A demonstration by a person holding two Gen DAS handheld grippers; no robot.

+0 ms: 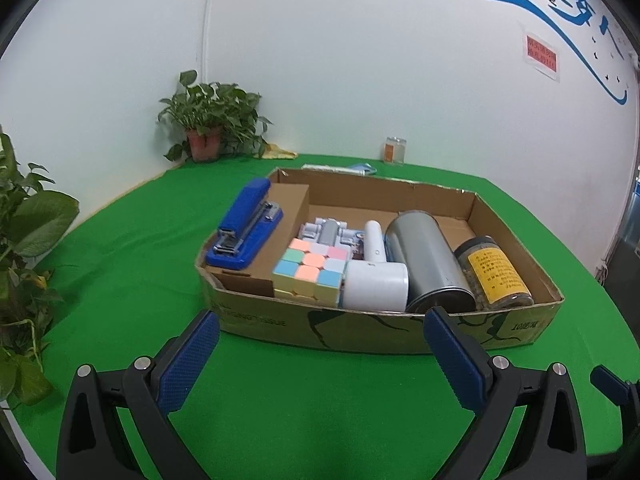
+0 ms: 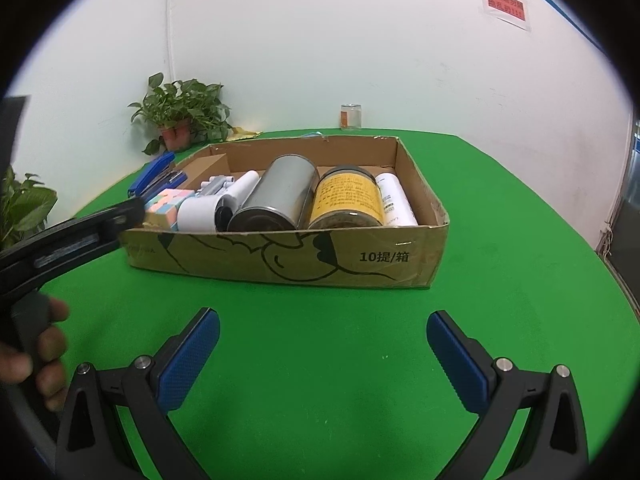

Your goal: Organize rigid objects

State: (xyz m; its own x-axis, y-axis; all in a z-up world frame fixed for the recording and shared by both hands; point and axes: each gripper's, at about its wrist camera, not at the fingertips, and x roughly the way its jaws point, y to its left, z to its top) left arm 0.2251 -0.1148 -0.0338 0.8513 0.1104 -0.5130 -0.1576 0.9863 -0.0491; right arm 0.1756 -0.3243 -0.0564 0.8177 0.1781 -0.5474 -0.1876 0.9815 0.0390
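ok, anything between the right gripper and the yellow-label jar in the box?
Only the cardboard box's front wall. The right gripper is open over bare green cloth, and the yellow-label jar lies just behind that wall, exposed from above.

matt corrugated cardboard box, brushed metal tin, glossy blue plastic stapler, green cloth table cover, textured rubber claw pads

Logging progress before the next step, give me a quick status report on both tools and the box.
Left tool open, empty. Right tool open, empty, short of the cardboard box. Stapler, cube, metal can, jar already inside. Nothing in the way.
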